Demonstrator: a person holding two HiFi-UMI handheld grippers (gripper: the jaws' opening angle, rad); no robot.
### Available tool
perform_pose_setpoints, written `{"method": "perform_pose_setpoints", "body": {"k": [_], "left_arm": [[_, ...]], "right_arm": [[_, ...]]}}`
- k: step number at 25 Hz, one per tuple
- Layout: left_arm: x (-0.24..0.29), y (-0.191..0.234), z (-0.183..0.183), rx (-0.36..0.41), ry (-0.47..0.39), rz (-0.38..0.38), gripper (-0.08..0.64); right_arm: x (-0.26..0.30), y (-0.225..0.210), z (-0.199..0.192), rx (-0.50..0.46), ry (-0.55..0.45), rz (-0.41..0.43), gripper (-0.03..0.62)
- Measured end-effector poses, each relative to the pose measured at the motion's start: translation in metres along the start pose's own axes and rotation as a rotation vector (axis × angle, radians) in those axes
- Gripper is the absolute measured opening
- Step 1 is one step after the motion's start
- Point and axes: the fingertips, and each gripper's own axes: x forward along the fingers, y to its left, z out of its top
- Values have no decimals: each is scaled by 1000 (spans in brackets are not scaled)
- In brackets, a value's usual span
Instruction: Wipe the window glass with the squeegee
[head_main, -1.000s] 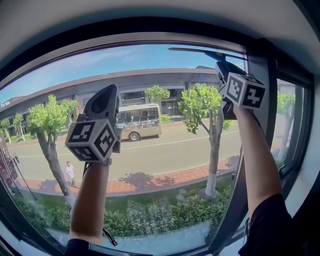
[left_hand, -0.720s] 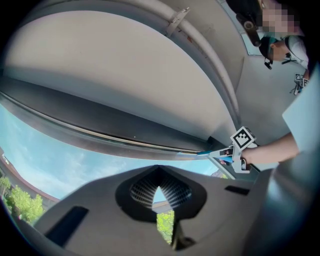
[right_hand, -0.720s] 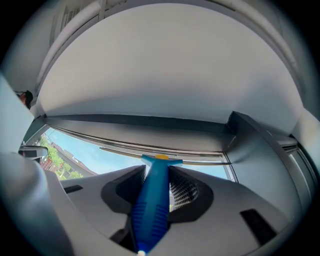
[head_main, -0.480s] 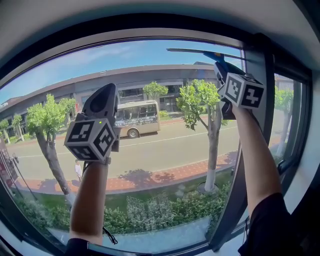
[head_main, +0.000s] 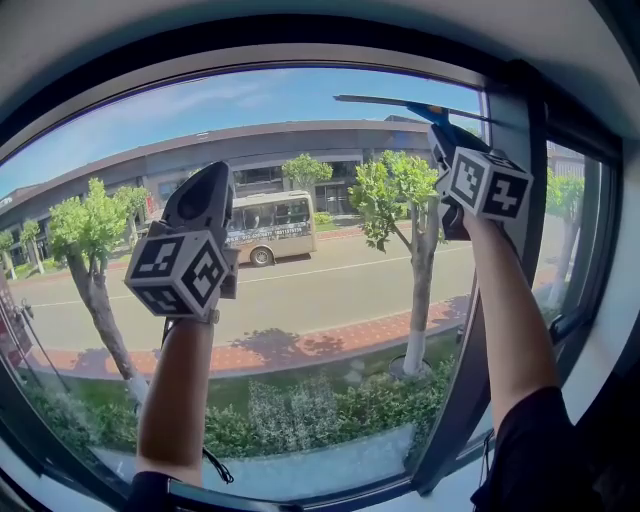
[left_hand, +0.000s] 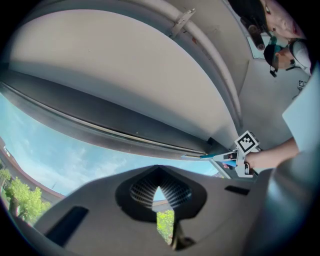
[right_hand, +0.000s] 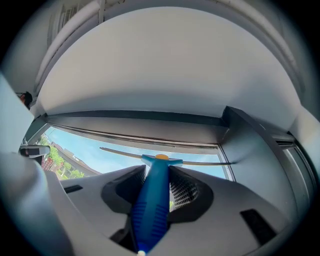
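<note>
Up near the top right corner of the window glass, the squeegee has its blade lying level just under the upper frame. Its blue handle runs back between the jaws of the right gripper, which is clamped on it. Left gripper is raised lower down, left of centre and close to the pane, jaws pressed together with nothing between them. Outside: bus, tree, road, long grey building.
</note>
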Motion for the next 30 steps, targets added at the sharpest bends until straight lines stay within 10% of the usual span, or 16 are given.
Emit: {"method": "perform_pose_setpoints", "body": {"k": [30], "left_arm": [[-18, -22, -49, -40, 88, -23, 0]], "right_arm": [[-30, 7, -40, 3, 42, 19, 143]]}}
